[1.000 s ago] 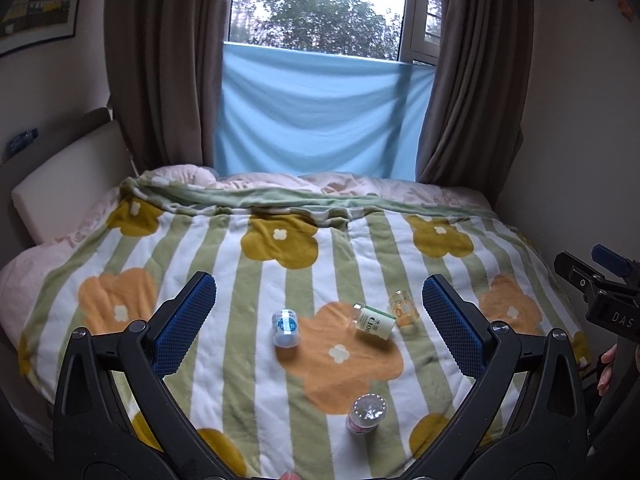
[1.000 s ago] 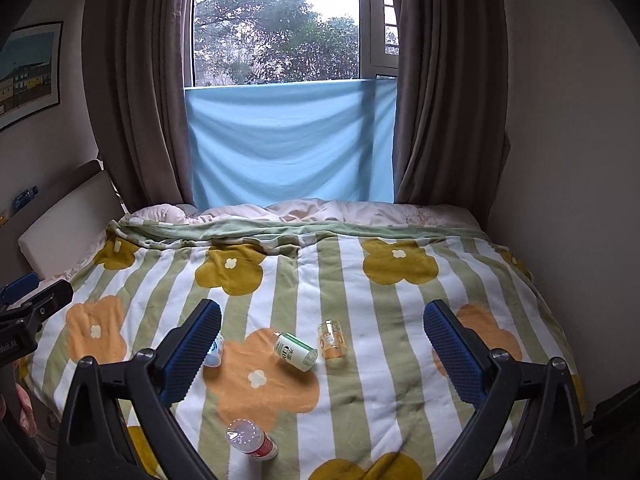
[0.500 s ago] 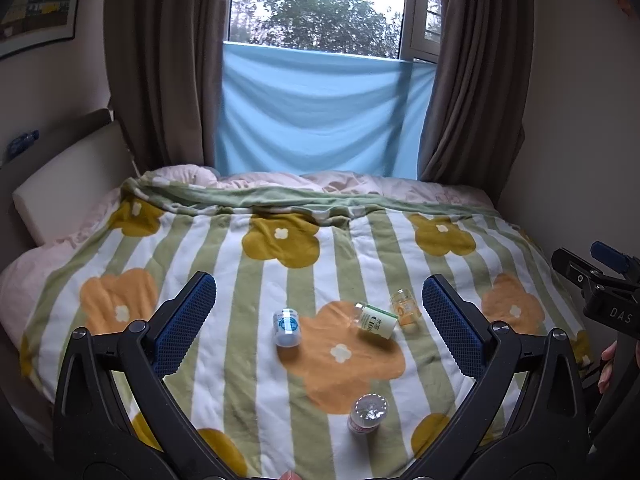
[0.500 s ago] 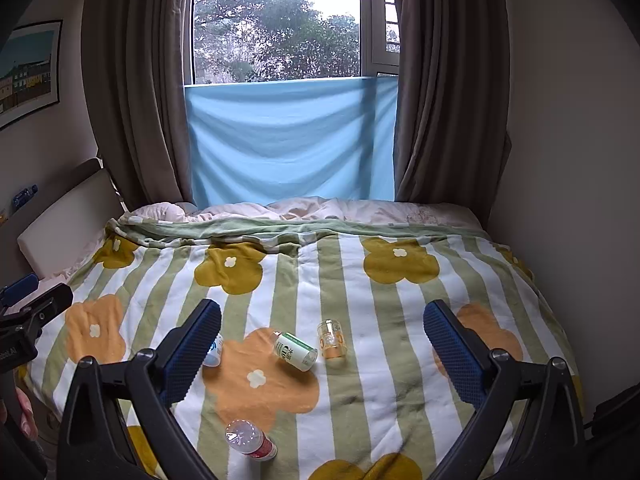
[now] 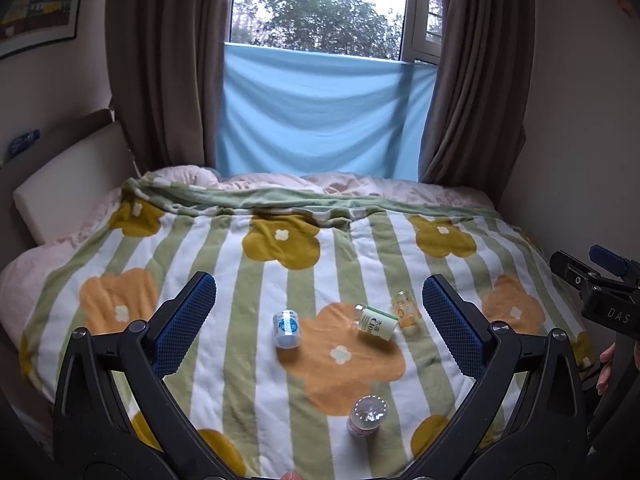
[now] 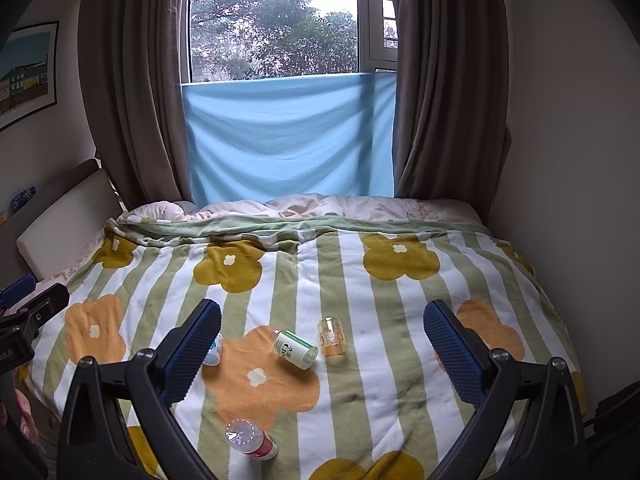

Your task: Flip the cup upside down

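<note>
A small clear glass cup (image 6: 331, 336) with an orange mark stands upright, mouth up, on the striped flower blanket (image 6: 360, 392); it also shows in the left wrist view (image 5: 405, 308). My right gripper (image 6: 322, 350) is open and empty, held above the bed's near end, well short of the cup. My left gripper (image 5: 319, 320) is open and empty too, with the cup to the right between its fingers' span. Each gripper's body shows at the other view's edge.
A green-labelled bottle (image 6: 295, 349) lies just left of the cup. A blue-labelled bottle (image 5: 286, 328) lies further left, and a red-labelled bottle (image 6: 251, 443) lies near the front. A wall runs along the bed's right side; a headboard (image 6: 64, 224) is left.
Both grippers have drifted very slightly; the objects sit a touch lower in the views. Nothing was touched or moved.
</note>
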